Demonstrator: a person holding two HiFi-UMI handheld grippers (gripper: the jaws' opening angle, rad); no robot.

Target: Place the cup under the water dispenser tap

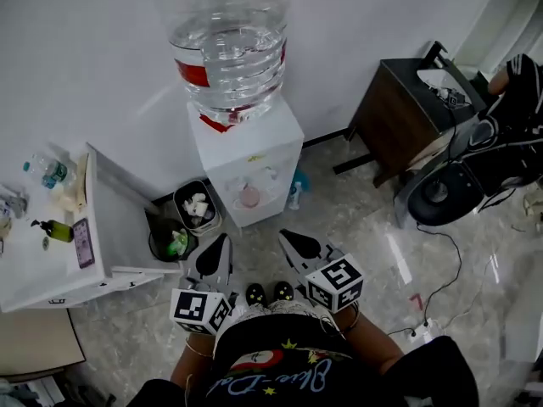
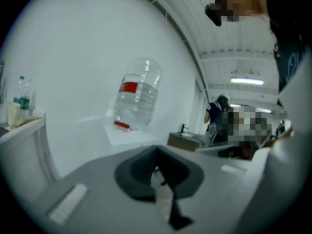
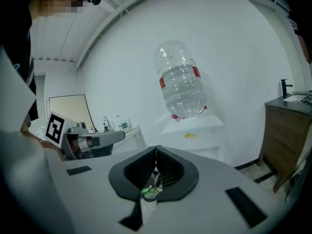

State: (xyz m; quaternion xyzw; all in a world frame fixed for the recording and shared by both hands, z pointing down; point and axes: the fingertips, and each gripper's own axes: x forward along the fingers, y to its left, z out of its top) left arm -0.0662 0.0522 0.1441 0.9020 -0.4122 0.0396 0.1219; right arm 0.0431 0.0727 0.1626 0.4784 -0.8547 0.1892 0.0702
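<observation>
Against the wall ahead, white dispenser (image 1: 254, 142) with an inverted bottle (image 1: 227, 41) on top. Left of it, two bins (image 1: 178, 202) on the floor, then a white tabletop (image 1: 25, 261) carrying small bottles and a phone. Just right of it, a blue bottle (image 1: 294, 195) on the floor and, well apart, a brown cabinet (image 1: 399, 117). Floor tiles between dispenser and grippers. Pinkish cup (image 1: 249, 196) inside the dispenser's recess. Close to the person, left gripper (image 1: 224, 241) and right gripper (image 1: 285, 236), jaws of both pressed together, gripping nothing, well apart from the cup.
</observation>
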